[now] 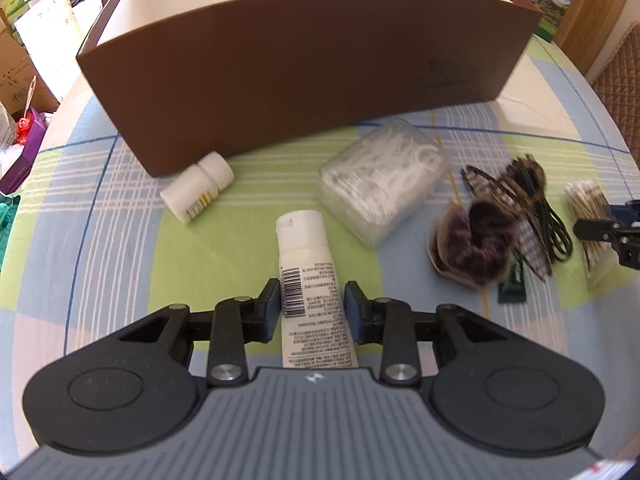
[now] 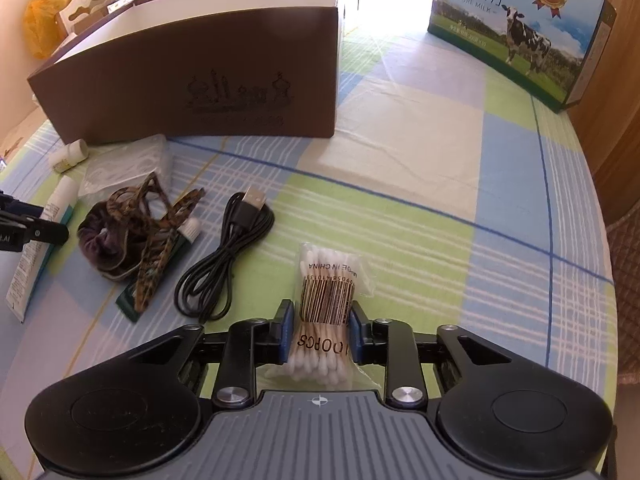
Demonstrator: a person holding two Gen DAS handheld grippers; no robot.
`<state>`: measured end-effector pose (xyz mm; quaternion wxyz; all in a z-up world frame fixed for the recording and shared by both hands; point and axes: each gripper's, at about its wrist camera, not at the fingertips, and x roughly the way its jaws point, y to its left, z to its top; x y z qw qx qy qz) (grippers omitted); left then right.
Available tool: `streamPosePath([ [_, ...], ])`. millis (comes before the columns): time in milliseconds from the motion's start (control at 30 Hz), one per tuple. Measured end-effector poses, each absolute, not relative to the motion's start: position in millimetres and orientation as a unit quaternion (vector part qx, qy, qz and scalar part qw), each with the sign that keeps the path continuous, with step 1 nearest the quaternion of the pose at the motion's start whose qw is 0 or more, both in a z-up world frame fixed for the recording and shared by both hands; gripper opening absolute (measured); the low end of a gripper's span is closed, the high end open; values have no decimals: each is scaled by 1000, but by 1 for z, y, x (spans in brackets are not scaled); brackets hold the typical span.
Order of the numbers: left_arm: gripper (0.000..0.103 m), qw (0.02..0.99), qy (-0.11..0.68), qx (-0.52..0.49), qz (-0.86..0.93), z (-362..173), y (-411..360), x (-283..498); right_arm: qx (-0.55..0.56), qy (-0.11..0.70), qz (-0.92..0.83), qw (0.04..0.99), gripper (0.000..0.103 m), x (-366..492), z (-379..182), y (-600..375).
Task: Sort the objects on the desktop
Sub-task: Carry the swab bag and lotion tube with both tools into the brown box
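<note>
A white tube (image 1: 304, 248) with a barcode lies on the checked tablecloth, cap pointing away. My left gripper (image 1: 312, 312) is shut on its lower half, blue pads against both sides. In the right wrist view a clear pack of cotton swabs (image 2: 326, 276) lies on the cloth, and my right gripper (image 2: 321, 334) is shut on its near half. A large brown open box (image 1: 304, 60) stands behind both. Between the grippers lie a white pill bottle (image 1: 198, 192), a clear box of floss picks (image 1: 384, 184), a dark velvet scrunchie (image 1: 472, 244), patterned hair clips (image 2: 160, 208) and a coiled black USB cable (image 2: 224, 264).
A milk carton (image 2: 520, 32) with a cow picture stands at the table's far right. A small green tube (image 2: 132, 296) lies under the hair clips. The round table's edge (image 2: 600, 240) curves close on the right, with a chair beyond. Cluttered boxes and bags sit off the left side.
</note>
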<state>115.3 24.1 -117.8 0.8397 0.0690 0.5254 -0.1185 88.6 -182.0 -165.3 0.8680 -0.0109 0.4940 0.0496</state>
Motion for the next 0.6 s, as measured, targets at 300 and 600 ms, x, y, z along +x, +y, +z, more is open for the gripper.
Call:
streamPosePath([
  [300,28,854,497,72,-141,-100,27,83,17,485,70,871,16,70,-149,-180],
  [600,28,879,451,66,-138,-61,31,72,29,451,96,887,16,72,-116,-168],
])
